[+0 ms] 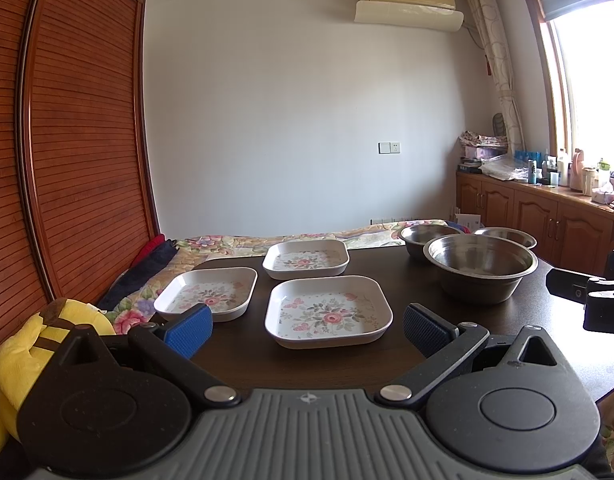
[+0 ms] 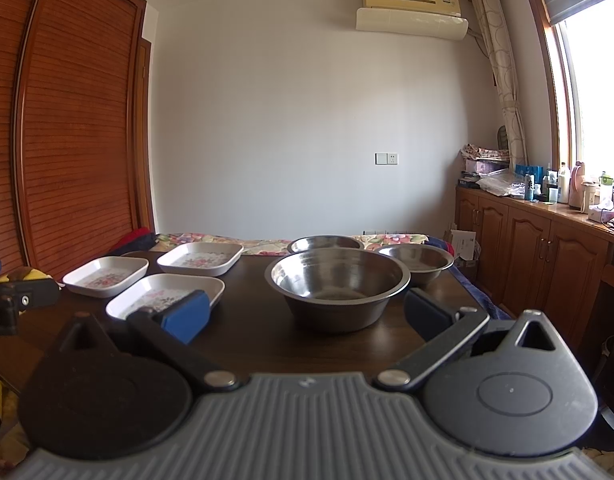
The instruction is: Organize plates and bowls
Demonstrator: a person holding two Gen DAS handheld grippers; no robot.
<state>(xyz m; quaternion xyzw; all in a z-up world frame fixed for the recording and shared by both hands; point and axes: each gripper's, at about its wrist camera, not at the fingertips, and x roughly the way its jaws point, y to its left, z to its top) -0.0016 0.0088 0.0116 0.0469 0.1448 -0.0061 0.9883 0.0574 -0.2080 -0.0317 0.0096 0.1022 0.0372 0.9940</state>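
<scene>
Since 3 floral plates (image 1: 329, 312) & 3 steel bowls (image 2: 339, 280) sit unstacked, nothing's done; left gripper (image 1: 307, 326) & right gripper (image 2: 307, 314) both gape, empty.

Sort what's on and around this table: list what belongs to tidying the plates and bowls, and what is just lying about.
For the job:
three floral square plates
three steel bowls
left tongs and right tongs, both open

Lying about:
yellow plush toy
bottles on the window counter
</scene>
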